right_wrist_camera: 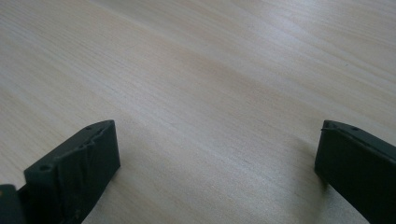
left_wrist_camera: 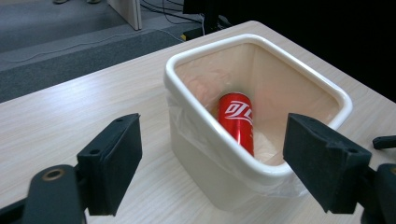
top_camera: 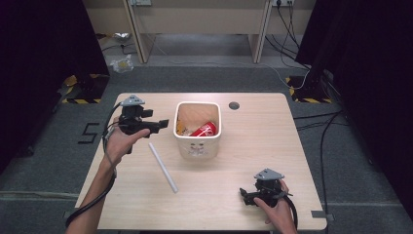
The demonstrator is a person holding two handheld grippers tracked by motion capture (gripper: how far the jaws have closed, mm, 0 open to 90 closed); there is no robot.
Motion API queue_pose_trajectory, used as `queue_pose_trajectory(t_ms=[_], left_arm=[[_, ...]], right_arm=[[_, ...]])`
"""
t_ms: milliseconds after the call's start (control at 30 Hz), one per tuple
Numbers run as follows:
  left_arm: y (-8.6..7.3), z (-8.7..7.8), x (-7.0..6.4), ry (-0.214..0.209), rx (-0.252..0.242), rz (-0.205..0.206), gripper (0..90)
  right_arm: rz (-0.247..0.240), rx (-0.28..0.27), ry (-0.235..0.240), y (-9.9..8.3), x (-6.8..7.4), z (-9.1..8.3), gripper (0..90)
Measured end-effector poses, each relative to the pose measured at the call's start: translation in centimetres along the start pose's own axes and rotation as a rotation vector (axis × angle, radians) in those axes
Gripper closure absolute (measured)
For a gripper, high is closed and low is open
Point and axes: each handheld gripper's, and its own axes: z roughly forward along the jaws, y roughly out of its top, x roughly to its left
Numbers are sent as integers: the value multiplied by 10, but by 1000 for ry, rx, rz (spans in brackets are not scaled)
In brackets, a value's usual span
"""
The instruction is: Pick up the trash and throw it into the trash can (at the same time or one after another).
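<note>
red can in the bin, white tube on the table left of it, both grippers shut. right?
Not quite: both grippers are open. The left gripper and right gripper views each show jaws wide apart, holding nothing. The red can is in the bin, and the white tube lies left of it.

Bin (top_camera: 197, 146) mid-table (top_camera: 253, 146), can (left_wrist_camera: 237, 121) inside it, tube (top_camera: 163, 167) lying on table left-front of bin

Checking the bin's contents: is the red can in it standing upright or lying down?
Lying tilted: the red can rests lengthwise against the white bin's inner wall.
</note>
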Motion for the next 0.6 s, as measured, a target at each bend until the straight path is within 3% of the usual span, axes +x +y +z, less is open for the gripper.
queue_pose_trajectory(t_ms=[333,600], left_arm=[[-20,-3,6,10,-9,-32,172],[-32,-5,6,26,-9,-33,165]], right_arm=[[0,1,1,0,0,0,2],[0,1,1,0,0,0,2]])
